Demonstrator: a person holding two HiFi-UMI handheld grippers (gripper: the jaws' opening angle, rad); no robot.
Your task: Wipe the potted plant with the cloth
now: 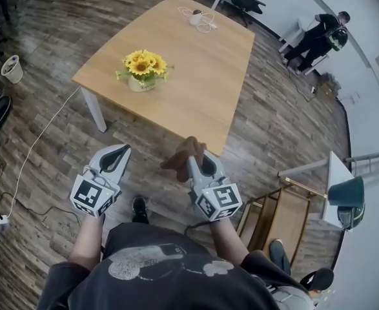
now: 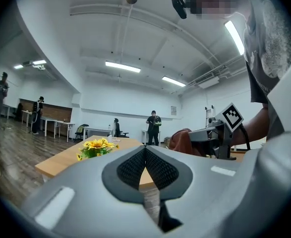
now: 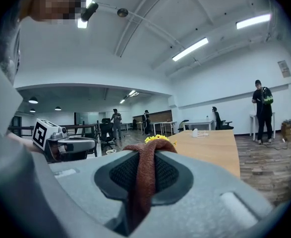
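Note:
The potted plant (image 1: 143, 70), yellow sunflowers in a pale pot, stands on the wooden table (image 1: 195, 76) near its left edge; in the left gripper view the potted plant (image 2: 96, 147) shows low at left, and only the top of the potted plant (image 3: 159, 139) peeks above the cloth in the right gripper view. My right gripper (image 1: 194, 157) is shut on a brown cloth (image 1: 181, 155), held just short of the table's near corner. The cloth (image 3: 147, 175) hangs between the jaws. My left gripper (image 1: 115, 152) is shut and empty, over the floor beside the table.
A white object with a cable (image 1: 198, 18) lies at the table's far end. A small bin (image 1: 11, 68) stands on the floor at left. A person (image 1: 318, 37) stands far right. A stepladder (image 1: 283, 212) and a teal lamp (image 1: 346, 192) are near my right.

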